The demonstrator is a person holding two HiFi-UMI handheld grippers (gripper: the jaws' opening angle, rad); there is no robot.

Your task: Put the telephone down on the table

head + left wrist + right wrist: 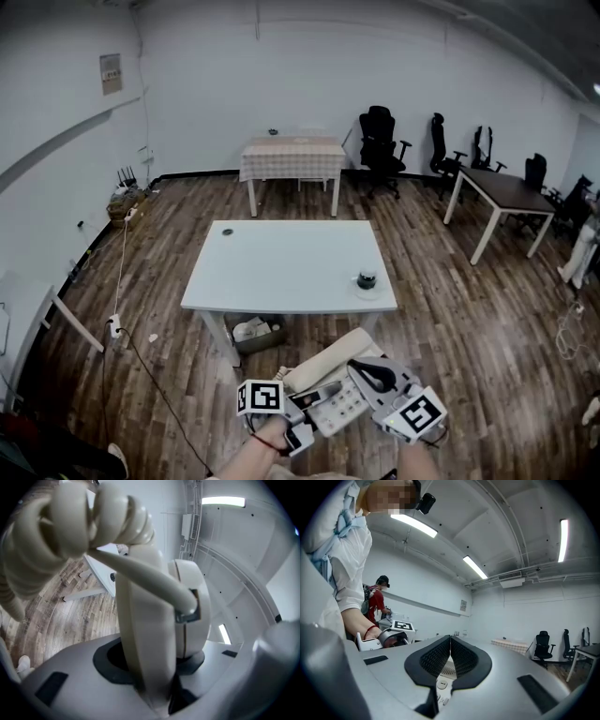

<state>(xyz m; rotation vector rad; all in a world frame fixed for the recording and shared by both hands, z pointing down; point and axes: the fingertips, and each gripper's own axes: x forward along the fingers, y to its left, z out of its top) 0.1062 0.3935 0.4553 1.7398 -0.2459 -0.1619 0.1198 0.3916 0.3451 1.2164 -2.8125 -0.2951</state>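
Telephone (337, 405) (just one): left gripper (154, 663) fingers clamp its handset (145, 616), right gripper (450, 640) fingers pressed together.

Cream telephone (330, 362) is down low between the left gripper (313, 396) and right gripper (371, 375), this side of the white table (281, 267) with a little jar (367, 279) on it.

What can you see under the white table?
A small box holding pale things sits on the floor under the table, by its near left leg. Its top covers whatever else lies beneath.
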